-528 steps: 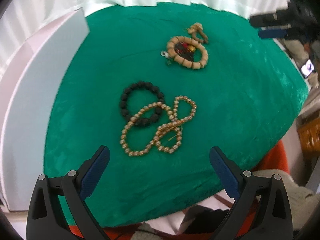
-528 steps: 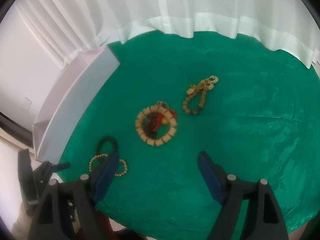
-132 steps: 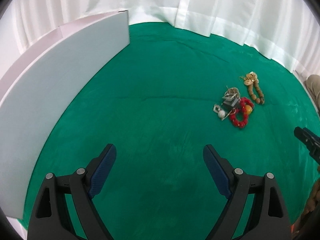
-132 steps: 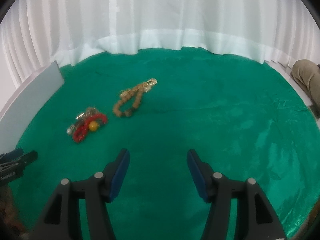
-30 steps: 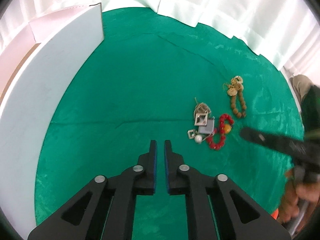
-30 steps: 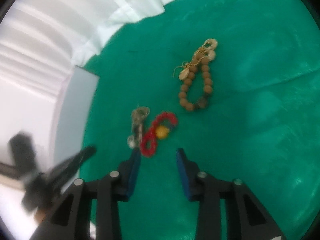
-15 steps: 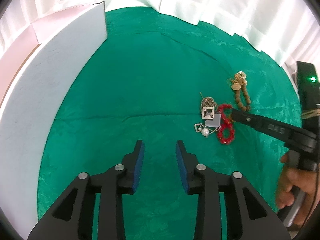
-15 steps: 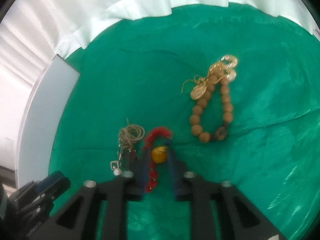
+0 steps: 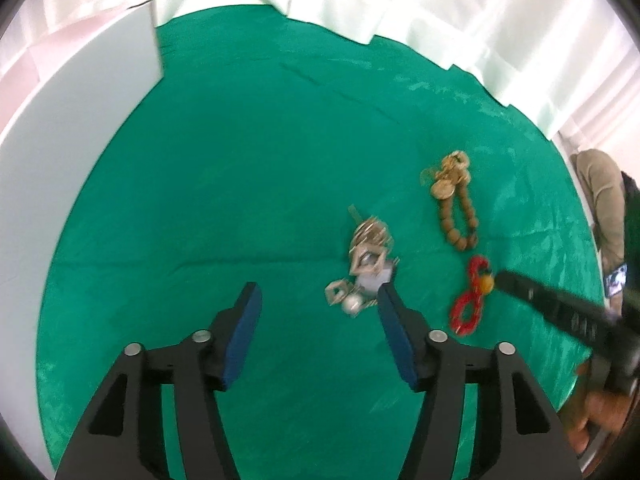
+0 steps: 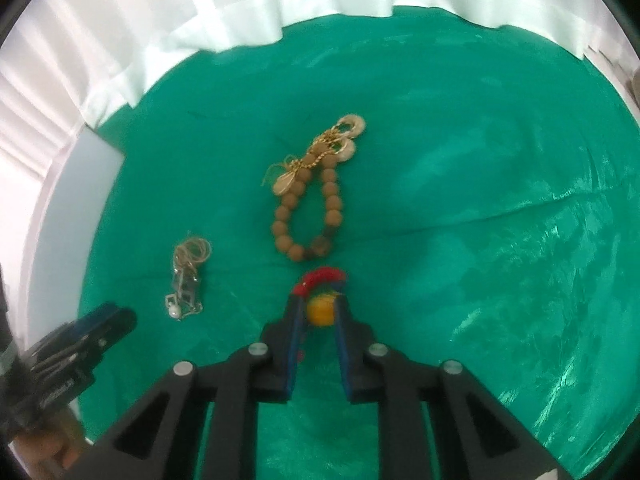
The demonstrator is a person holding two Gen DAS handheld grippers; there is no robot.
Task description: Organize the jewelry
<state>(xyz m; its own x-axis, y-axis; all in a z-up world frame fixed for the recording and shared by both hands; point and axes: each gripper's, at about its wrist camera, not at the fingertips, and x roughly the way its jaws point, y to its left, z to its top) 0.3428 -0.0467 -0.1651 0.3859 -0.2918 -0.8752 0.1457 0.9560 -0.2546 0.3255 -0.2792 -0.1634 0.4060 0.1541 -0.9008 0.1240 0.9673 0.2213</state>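
My right gripper (image 10: pixel 319 305) is shut on the red bead bracelet (image 10: pixel 322 277) at its yellow bead, just in front of a brown wooden bead bracelet with gold charms (image 10: pixel 316 196). A tangle of silver chain, square pendants and a pearl (image 10: pixel 186 276) lies to its left. In the left wrist view my left gripper (image 9: pixel 318 300) is open and empty, its right finger next to the silver tangle (image 9: pixel 366 264). There the red bracelet (image 9: pixel 472 296) hangs from the right gripper's fingers (image 9: pixel 520 284), with the brown bracelet (image 9: pixel 456 208) beyond.
A green velvet cloth (image 9: pixel 240 160) covers the round table. A white box (image 9: pixel 60 128) stands along the left edge. White curtains (image 10: pixel 280 0) hang behind. The left gripper also shows in the right wrist view (image 10: pixel 92 328).
My left gripper has opened wide and moved toward the silver tangle. My right gripper has pulled the red bracelet to the right, away from the silver tangle.
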